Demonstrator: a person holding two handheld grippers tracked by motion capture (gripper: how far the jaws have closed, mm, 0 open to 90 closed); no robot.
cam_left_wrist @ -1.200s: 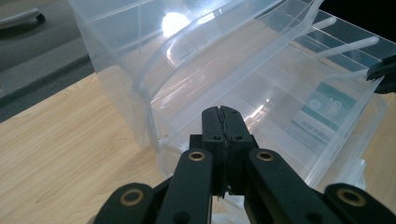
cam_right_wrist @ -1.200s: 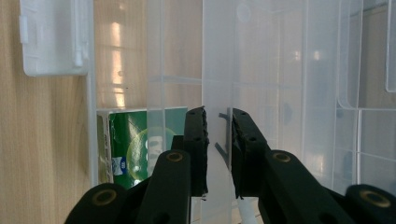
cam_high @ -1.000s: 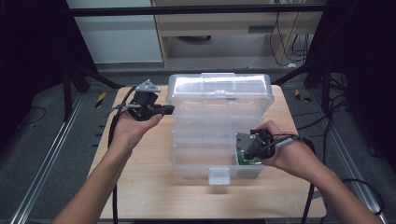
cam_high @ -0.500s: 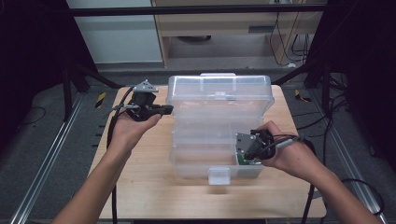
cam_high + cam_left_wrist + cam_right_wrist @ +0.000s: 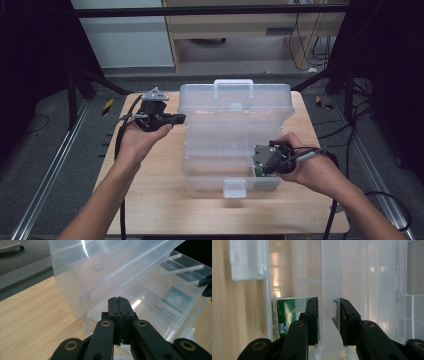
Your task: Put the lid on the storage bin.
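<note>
Right gripper (image 5: pixel 329 315), jaws straddling a translucent box (image 5: pixel 235 135) wall beside a green packet (image 5: pixel 287 315); left gripper (image 5: pixel 119 305) clenched empty, wooden table (image 5: pixel 150 200).

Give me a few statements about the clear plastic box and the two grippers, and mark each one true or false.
1. The clear plastic box has its lid raised. True.
2. The left gripper has its jaws pressed together with nothing between them. True.
3. The right gripper is shut tight on the white latch. False: its jaws stand apart on either side of a clear box wall.
4. The box sits on a metal tray. False: it sits on a wooden table.
5. A green printed item lies inside the box. True.
</note>
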